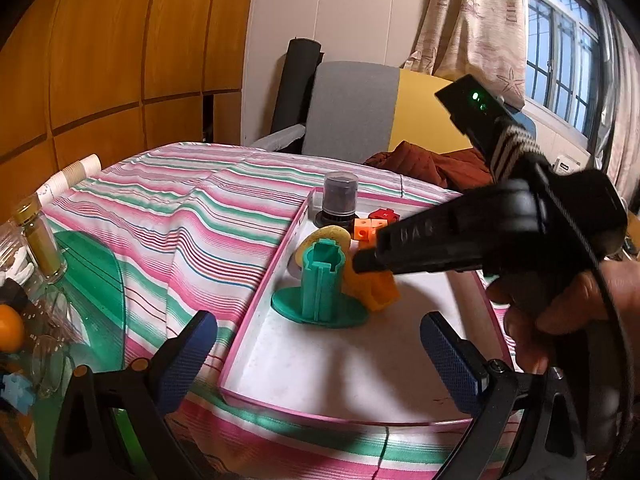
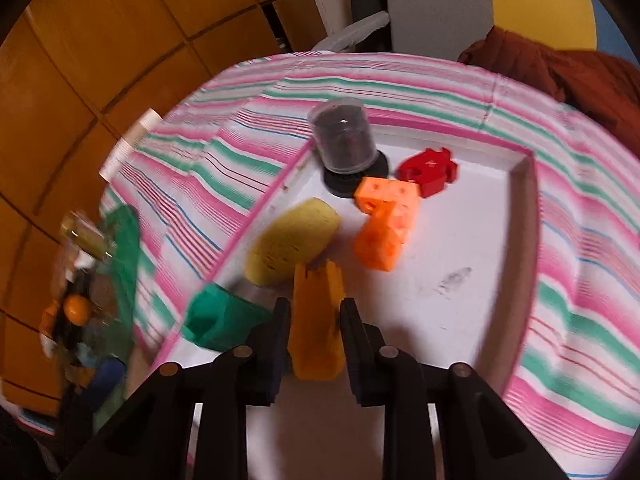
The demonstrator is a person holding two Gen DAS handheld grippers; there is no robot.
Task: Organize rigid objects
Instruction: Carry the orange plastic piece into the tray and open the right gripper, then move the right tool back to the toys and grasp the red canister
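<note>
A white tray with a pink rim (image 1: pixel 260 300) (image 2: pixel 524 184) lies on the striped tablecloth. In it stand a green spool-like part (image 1: pixel 322 284) (image 2: pixel 218 322), a yellow oval piece (image 1: pixel 326 236) (image 2: pixel 290 240), orange cubes (image 1: pixel 370 228) (image 2: pixel 386 224), a red part (image 1: pixel 384 214) (image 2: pixel 428 172) and a dark capped cylinder (image 1: pixel 340 198) (image 2: pixel 346 140). My right gripper (image 2: pixel 314 312) (image 1: pixel 360 260) is shut on an orange-yellow part (image 2: pixel 316 328) (image 1: pixel 376 288), just over the tray beside the green part. My left gripper (image 1: pixel 320 344) is open and empty over the tray's near left edge.
At the table's left edge are a glass jar with a gold lid (image 1: pixel 38 236), an orange fruit (image 1: pixel 10 328) (image 2: pixel 78 308), a green plastic sheet (image 1: pixel 96 280) and stacked paper cups (image 1: pixel 72 176). A chair with a rust-coloured cloth (image 1: pixel 436 164) stands behind the table.
</note>
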